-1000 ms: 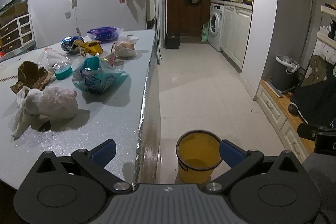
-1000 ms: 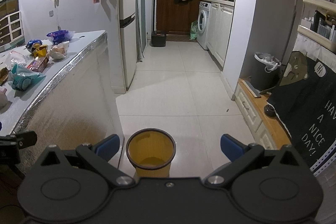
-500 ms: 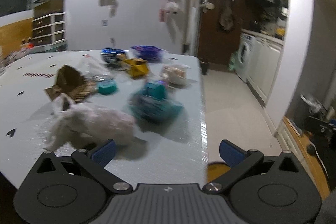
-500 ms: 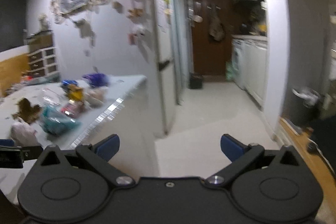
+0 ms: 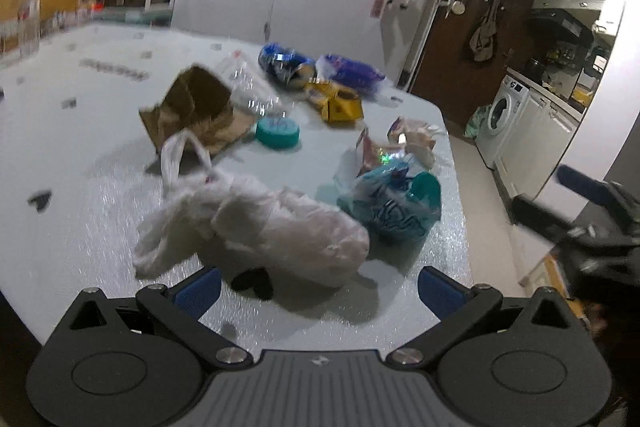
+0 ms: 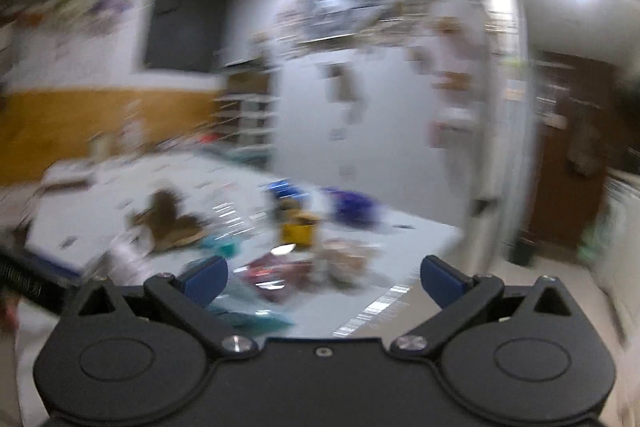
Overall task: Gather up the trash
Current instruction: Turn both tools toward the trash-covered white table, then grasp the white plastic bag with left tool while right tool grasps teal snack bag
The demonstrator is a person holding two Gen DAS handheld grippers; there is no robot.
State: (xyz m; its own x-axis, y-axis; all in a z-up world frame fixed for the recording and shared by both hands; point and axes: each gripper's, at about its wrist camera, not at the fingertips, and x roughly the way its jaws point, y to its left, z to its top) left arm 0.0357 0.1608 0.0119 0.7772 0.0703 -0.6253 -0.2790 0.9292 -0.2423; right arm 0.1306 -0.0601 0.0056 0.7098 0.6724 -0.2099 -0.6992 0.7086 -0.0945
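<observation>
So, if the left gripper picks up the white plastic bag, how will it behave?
The white bag looks thin and crumpled, so it will probably be floppy and sag. It seems light for its bulk. Its loop handle stands up, so it may be the easier place to grip; the film could slip.

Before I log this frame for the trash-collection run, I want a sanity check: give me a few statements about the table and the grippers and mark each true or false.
1. The left gripper is open and holds nothing. True.
2. The white plastic bag is the piece of trash nearest the left gripper. True.
3. The teal lid lies on the floor. False: it lies on the table, beside the torn brown cardboard.
4. The right gripper is shut on the yellow box. False: it is open and empty, and the box sits on the table beyond it.
5. A washing machine stands in the room beyond the table. True.
</observation>
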